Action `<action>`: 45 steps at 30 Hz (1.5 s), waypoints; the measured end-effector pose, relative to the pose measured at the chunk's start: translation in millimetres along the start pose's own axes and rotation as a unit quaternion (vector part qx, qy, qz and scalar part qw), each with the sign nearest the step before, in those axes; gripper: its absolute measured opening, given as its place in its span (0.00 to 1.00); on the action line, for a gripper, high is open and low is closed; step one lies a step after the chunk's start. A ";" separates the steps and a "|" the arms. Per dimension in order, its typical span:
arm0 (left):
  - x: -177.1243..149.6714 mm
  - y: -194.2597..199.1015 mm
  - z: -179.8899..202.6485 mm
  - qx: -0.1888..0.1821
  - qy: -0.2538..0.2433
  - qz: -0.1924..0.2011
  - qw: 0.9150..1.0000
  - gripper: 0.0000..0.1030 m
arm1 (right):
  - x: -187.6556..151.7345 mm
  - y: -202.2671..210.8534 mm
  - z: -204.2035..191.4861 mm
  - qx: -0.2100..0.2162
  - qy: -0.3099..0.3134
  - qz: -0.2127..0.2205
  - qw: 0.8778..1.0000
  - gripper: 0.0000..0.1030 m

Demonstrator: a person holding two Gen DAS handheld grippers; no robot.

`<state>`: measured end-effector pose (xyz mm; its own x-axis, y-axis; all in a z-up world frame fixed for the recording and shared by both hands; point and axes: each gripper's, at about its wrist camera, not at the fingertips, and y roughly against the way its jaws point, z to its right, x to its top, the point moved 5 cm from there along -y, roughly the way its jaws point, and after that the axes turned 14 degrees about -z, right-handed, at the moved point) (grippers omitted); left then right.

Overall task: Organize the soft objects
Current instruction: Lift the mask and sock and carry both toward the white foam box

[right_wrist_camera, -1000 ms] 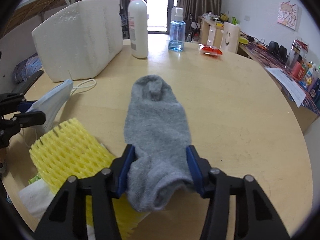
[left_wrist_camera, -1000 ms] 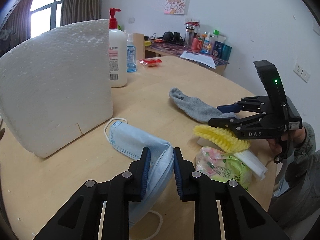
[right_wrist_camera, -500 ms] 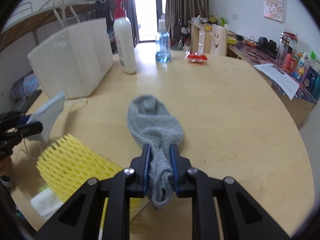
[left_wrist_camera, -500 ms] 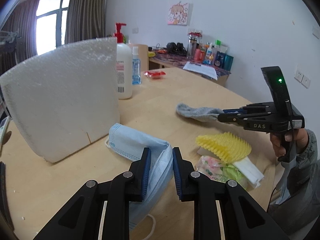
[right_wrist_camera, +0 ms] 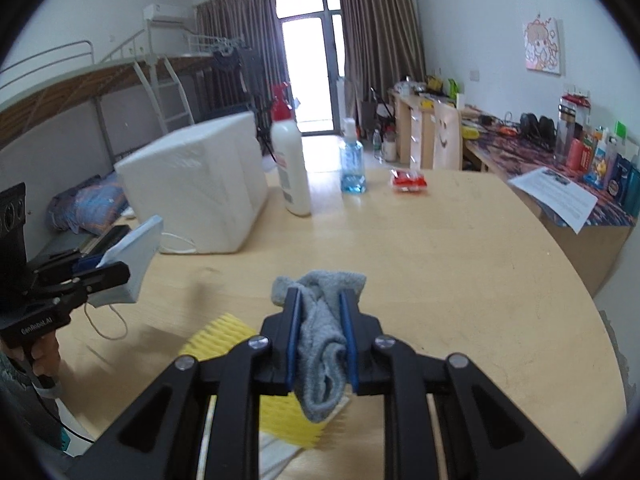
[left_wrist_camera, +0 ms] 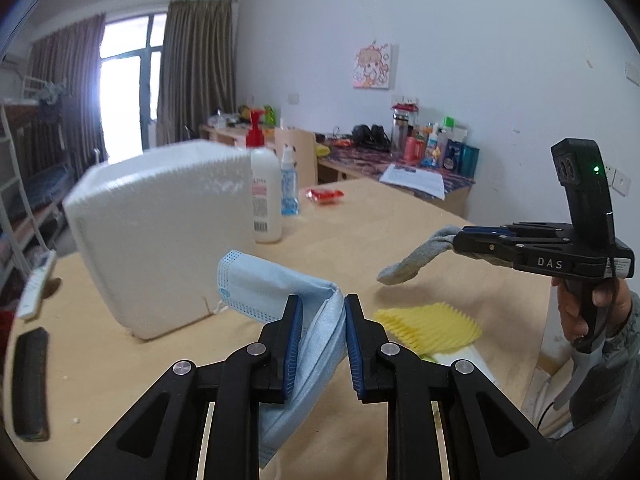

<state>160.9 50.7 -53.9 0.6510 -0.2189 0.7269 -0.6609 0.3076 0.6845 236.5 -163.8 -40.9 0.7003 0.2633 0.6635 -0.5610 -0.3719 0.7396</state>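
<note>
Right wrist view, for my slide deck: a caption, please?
Right hand-held gripper shut on grey sock, lifted above yellow foam net.

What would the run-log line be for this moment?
left gripper: shut on blue face mask, lifted | right gripper: shut on grey sock, lifted | yellow foam net: on table

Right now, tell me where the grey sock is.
The grey sock is pinched in the right gripper, lifted off the wooden table, just above the yellow foam net.
</note>
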 end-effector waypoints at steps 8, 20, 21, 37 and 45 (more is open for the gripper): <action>0.3 42.2 13.7 0.044 0.010 0.039 0.998 0.20 | 1.5 33.4 -15.6 0.025 0.012 0.049 0.998 0.22; 8.4 95.9 37.0 0.117 0.031 0.092 0.988 0.17 | -3.5 79.6 -40.8 0.048 0.041 0.120 0.991 0.22; 8.6 99.6 38.0 0.127 0.034 0.097 0.987 0.17 | -3.2 82.8 -43.5 0.048 0.045 0.126 0.990 0.22; 3.7 128.9 26.9 0.207 0.070 0.131 0.967 0.15 | 1.6 97.8 -78.5 0.086 0.083 0.159 0.980 0.22; 7.7 128.8 13.4 0.218 0.076 0.131 0.964 0.15 | 16.5 85.2 -95.3 0.097 0.107 0.150 0.978 0.22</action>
<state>75.7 76.3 40.7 0.4651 -0.0386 0.8844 -0.8829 -0.0927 0.4602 158.2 -106.3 43.7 0.3972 0.2885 0.8712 -0.6178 -0.6179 0.4863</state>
